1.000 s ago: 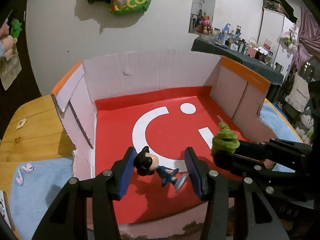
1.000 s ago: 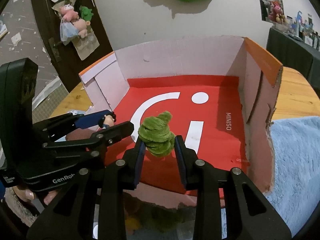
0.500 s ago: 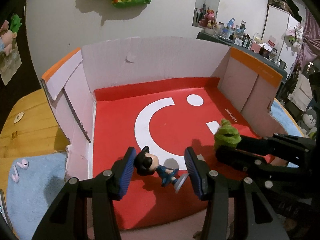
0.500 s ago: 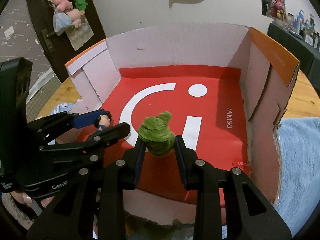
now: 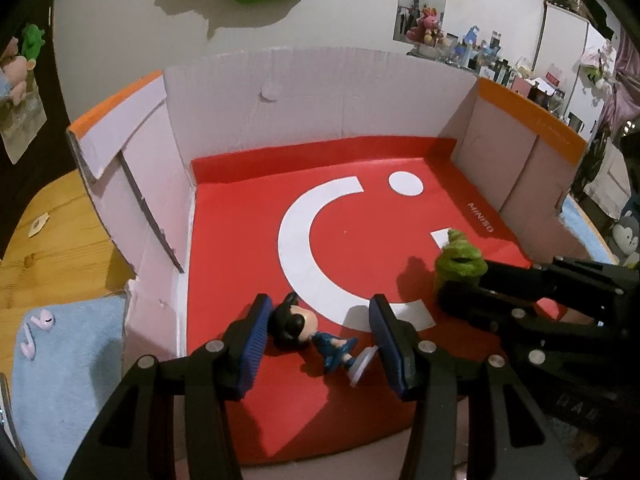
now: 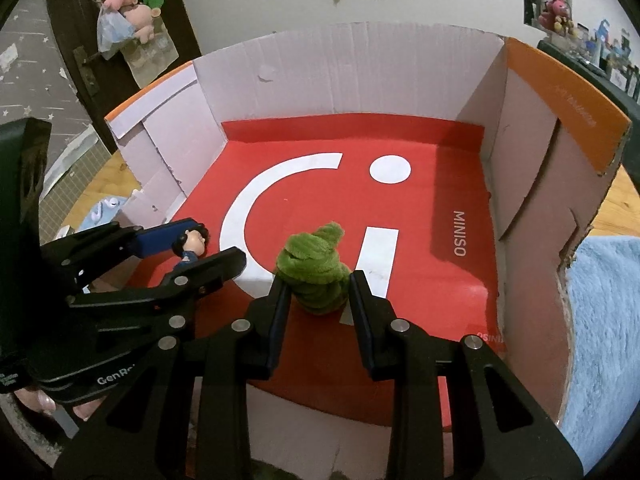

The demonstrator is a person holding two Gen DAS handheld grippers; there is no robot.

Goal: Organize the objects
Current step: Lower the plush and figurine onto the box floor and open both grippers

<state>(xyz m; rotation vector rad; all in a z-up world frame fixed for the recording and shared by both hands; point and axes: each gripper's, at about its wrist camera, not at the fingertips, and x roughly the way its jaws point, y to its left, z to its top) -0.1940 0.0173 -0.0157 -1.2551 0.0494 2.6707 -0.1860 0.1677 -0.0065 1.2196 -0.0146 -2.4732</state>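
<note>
I hold the figurine [image 5: 310, 334] crosswise in the left claw [image 5: 318, 346], head against one pad and base disc against the other. It looks rigid, light and smooth, so it may slip. The right claw [image 6: 318, 300] is clamped on the green plush [image 6: 316, 272], soft and compressible, gripped low on its body. Both hang over the near end of the box [image 5: 320, 92] floor.

My left gripper [image 5: 316, 344]: black frame, blue ribbed pads, silver screws. My right gripper [image 6: 318, 300]: black, same screws; white lettering on left one's side.
</note>
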